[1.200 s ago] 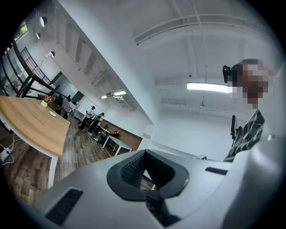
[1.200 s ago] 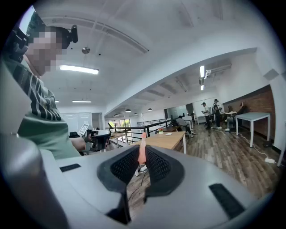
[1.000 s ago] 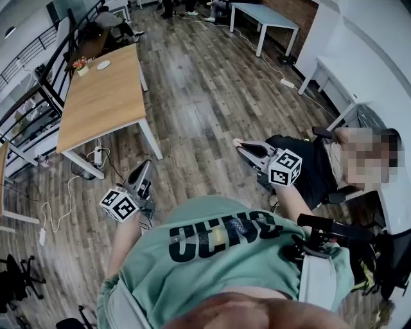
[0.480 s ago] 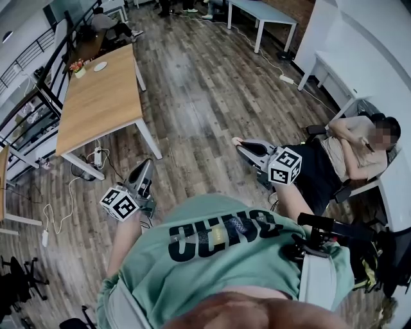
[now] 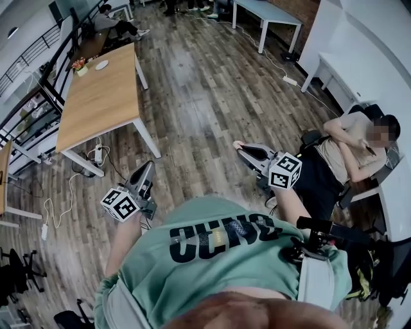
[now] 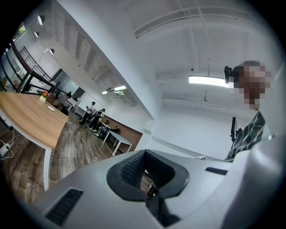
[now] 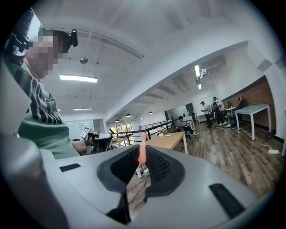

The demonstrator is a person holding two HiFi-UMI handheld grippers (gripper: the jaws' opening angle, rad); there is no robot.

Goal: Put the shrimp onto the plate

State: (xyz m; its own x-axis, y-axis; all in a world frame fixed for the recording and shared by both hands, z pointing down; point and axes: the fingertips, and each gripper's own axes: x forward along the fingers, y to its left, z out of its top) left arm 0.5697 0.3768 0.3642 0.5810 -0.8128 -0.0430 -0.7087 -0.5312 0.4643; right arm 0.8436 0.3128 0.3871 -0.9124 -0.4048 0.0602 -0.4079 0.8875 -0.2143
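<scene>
A small pink shrimp (image 7: 142, 156) stands upright between the dark pads of my right gripper (image 7: 142, 150), which is shut on it. In the head view that gripper (image 5: 239, 146) is held at waist height over the wood floor, right of centre. My left gripper (image 5: 145, 171) hangs lower left, pointing toward the table. Its jaws (image 6: 144, 153) meet with nothing between them. The white plate (image 5: 102, 65) lies at the far end of the long wooden table (image 5: 103, 103), well away from both grippers. It also shows as a small white plate (image 7: 168, 135) beyond the right jaws.
A flower pot (image 5: 80, 64) stands beside the plate. A person sits in a chair (image 5: 350, 151) close on the right. Cables and a power strip (image 5: 97, 156) lie under the table's near end. A white table (image 5: 266, 14) stands at the back, and office chairs (image 5: 16, 273) at lower left.
The head view has shifted slightly and the seated person has moved a little. Both grippers stay where they were, the right one still holding the shrimp.
</scene>
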